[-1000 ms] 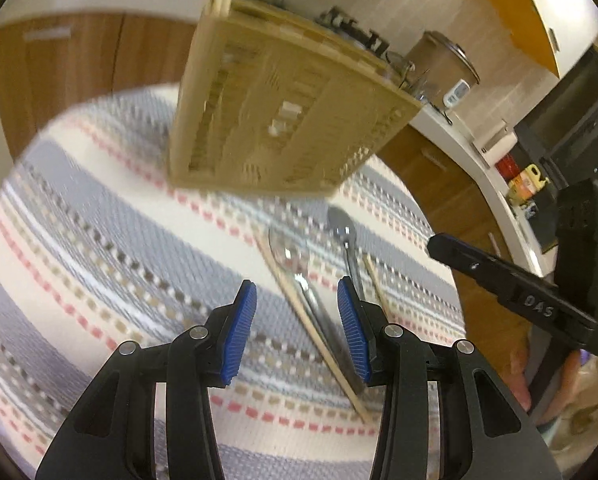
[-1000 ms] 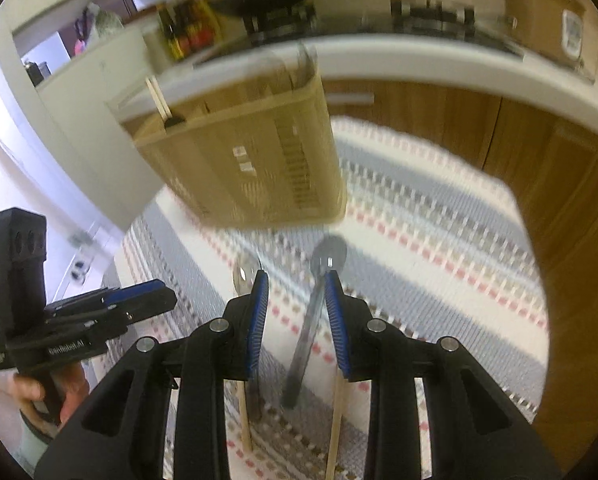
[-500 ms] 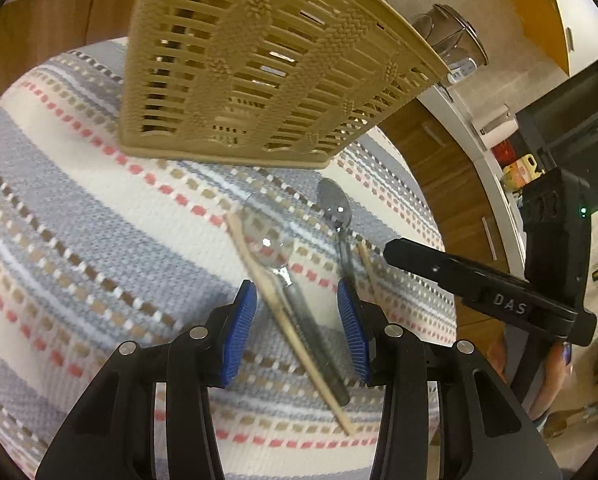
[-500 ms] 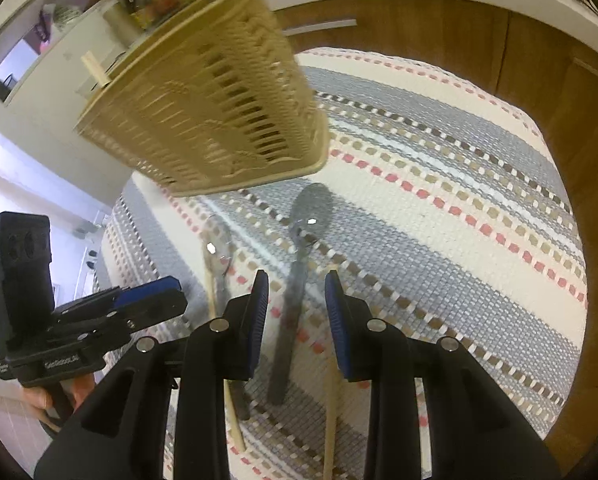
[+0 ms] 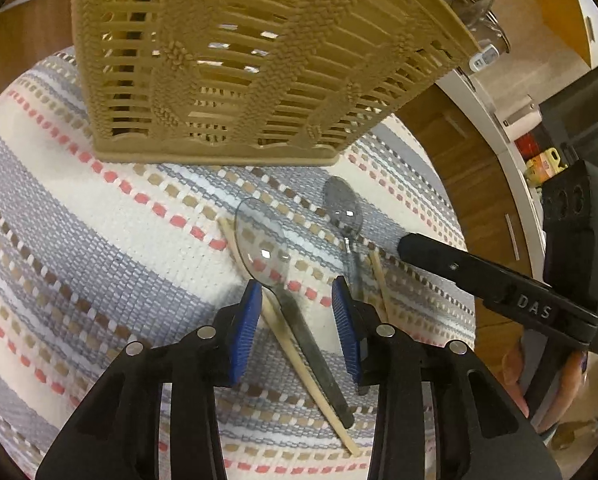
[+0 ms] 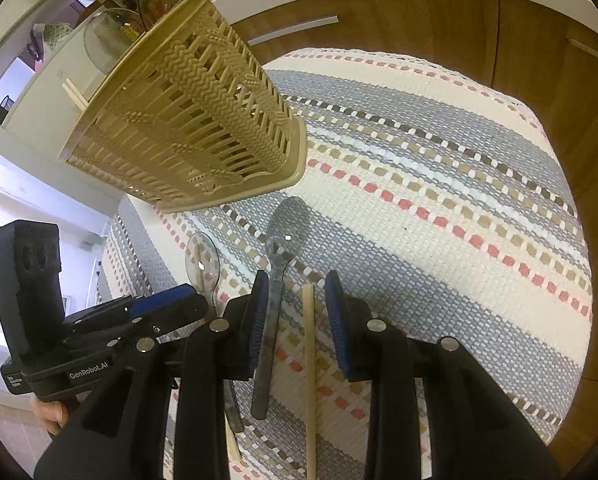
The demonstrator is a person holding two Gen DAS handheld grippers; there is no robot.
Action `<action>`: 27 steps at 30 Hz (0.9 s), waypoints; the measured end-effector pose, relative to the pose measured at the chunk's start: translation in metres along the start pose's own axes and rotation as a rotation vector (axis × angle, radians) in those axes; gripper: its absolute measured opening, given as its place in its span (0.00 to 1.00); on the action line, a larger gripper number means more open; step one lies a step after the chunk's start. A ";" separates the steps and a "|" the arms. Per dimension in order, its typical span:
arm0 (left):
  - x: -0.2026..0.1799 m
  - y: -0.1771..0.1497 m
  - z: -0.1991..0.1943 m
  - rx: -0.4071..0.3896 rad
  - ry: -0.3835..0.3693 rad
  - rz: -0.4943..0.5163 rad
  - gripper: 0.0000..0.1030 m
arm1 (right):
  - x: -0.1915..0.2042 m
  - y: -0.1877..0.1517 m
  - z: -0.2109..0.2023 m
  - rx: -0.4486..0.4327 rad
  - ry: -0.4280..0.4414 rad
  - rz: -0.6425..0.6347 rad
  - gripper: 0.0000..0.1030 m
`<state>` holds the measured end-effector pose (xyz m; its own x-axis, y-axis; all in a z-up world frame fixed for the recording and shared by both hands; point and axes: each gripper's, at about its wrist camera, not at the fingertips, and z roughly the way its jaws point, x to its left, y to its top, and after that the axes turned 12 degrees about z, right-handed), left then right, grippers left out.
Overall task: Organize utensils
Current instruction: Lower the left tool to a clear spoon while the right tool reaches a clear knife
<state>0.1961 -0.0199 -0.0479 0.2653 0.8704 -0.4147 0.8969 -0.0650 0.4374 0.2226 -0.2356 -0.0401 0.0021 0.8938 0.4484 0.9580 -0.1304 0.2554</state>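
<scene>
Left gripper (image 5: 295, 312): jaws released, straddling the near spoon (image 5: 283, 284) handle and a chopstick (image 5: 295, 344) lying against it; nothing gripped
Right gripper (image 6: 295, 304): jaws released, over the far spoon (image 6: 277, 280) handle and second chopstick (image 6: 309, 360); nothing gripped
Basket (image 5: 235, 60): just beyond both spoon bowls, on the striped cloth (image 5: 79, 240)
Open room: bare cloth to the left in the left view; bench edge curves off at right
Right view only: chopsticks (image 6: 73, 94) and a clear lid (image 6: 107, 40) rising above the basket (image 6: 191, 128) rim
</scene>
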 end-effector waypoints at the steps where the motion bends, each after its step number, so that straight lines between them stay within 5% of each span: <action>1: -0.003 0.000 -0.001 0.002 0.006 0.007 0.33 | 0.000 0.000 0.000 -0.001 0.001 0.000 0.26; 14: -0.025 0.011 0.022 0.044 0.045 0.009 0.31 | -0.017 0.004 -0.003 0.001 0.010 0.025 0.26; 24: -0.053 0.016 0.037 0.027 0.195 0.105 0.26 | -0.013 0.012 -0.003 0.018 -0.005 0.022 0.26; 27: -0.061 0.015 0.041 0.017 0.265 0.153 0.12 | 0.001 0.015 0.004 0.041 -0.009 -0.003 0.26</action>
<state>0.2074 -0.0942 -0.0487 0.2979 0.9468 -0.1215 0.8602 -0.2111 0.4642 0.2377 -0.2345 -0.0395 0.0018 0.8980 0.4401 0.9690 -0.1102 0.2209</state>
